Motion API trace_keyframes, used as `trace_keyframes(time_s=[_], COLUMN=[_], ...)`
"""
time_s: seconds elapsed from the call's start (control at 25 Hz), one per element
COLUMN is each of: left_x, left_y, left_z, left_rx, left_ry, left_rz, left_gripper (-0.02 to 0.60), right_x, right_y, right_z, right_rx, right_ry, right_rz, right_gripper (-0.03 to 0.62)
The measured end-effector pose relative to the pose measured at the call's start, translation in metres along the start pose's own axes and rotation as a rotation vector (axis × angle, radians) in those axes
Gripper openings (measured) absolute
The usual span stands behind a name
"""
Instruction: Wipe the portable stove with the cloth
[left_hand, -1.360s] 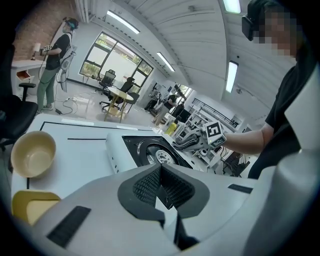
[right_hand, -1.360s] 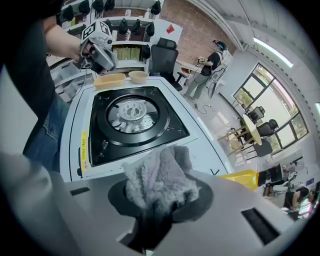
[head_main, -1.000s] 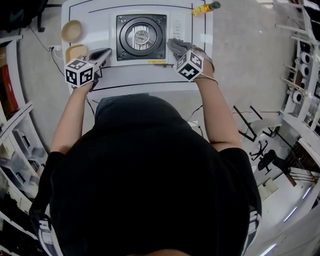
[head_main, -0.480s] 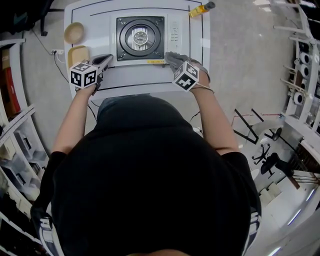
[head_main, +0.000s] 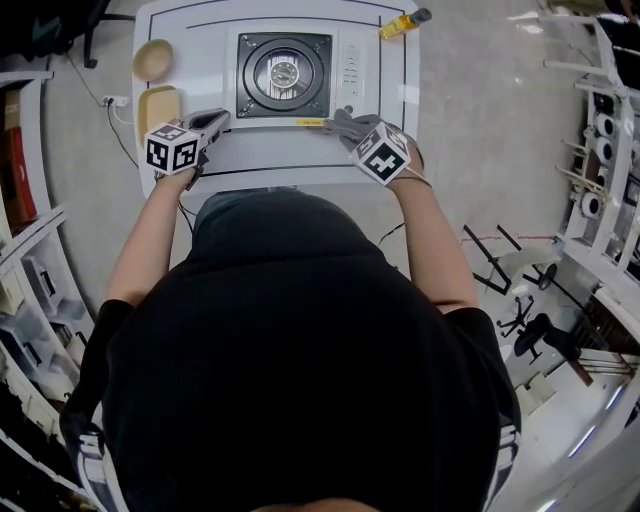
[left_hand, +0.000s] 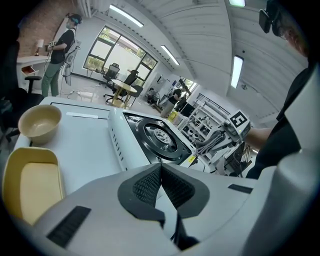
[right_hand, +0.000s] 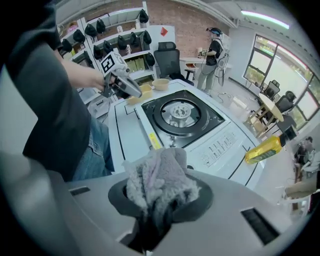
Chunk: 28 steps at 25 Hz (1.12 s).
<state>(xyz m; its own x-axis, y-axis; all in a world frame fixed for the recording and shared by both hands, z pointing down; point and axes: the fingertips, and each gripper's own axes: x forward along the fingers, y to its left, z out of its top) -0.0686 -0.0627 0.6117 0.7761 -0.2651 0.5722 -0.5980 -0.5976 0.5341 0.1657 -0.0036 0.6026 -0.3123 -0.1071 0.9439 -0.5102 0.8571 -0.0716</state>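
The white portable stove (head_main: 345, 45) with its black burner plate (head_main: 284, 75) sits in the middle of the white table (head_main: 270, 150); it also shows in the left gripper view as stove (left_hand: 120, 142) and in the right gripper view as stove (right_hand: 220, 145). My right gripper (head_main: 345, 125) is shut on a bunched grey cloth (right_hand: 160, 182), just off the stove's front right corner. My left gripper (head_main: 212, 121) is shut and empty, at the stove's front left corner; its jaws (left_hand: 160, 185) meet.
A tan bowl (head_main: 152, 59) and a yellow tray (head_main: 158, 103) lie left of the stove. A yellow bottle (head_main: 402, 21) lies at the table's far right corner. Shelving stands at both sides; a person stands far off (right_hand: 211, 50).
My right gripper with the cloth drew back from the stove's control panel toward its front edge. My left gripper barely moved.
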Motion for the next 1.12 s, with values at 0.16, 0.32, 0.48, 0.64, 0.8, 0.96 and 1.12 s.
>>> trace_keyframes(time_s=[0.16, 0.32, 0.48, 0.64, 0.8, 0.96, 1.12], left_x=[-0.004, -0.005, -0.005, -0.004, -0.001, 0.002, 0.004], left_y=[0.001, 0.004, 0.011, 0.015, 0.017, 0.019, 0.019], left_z=[-0.001, -0.004, -0.004, -0.002, -0.005, -0.010, -0.014], left_rx=[-0.003, -0.005, -0.008, -0.012, -0.013, -0.021, -0.027], left_ry=[-0.008, -0.011, -0.015, -0.023, -0.016, -0.006, 0.001], left_rz=[0.004, 0.014, 0.021, 0.026, 0.016, 0.011, 0.009], left_gripper=[0.021, 0.021, 0.021, 0.021, 0.021, 0.021, 0.021], right_x=[-0.016, -0.012, 0.006, 0.032, 0.047, 0.055, 0.058], right_y=[-0.019, -0.040, -0.056, -0.050, -0.029, -0.011, -0.001], right_z=[0.033, 0.062, 0.079, 0.075, 0.070, 0.074, 0.082], right_rx=[-0.005, -0.043, -0.098, -0.152, -0.164, -0.175, -0.177], right_ry=[-0.070, -0.092, -0.061, 0.015, 0.048, 0.047, 0.045], right_rz=[-0.064, -0.181, -0.299, -0.308, -0.251, -0.210, -0.190], right_gripper=[0.112, 0.112, 0.112, 0.112, 0.112, 0.112, 0.112])
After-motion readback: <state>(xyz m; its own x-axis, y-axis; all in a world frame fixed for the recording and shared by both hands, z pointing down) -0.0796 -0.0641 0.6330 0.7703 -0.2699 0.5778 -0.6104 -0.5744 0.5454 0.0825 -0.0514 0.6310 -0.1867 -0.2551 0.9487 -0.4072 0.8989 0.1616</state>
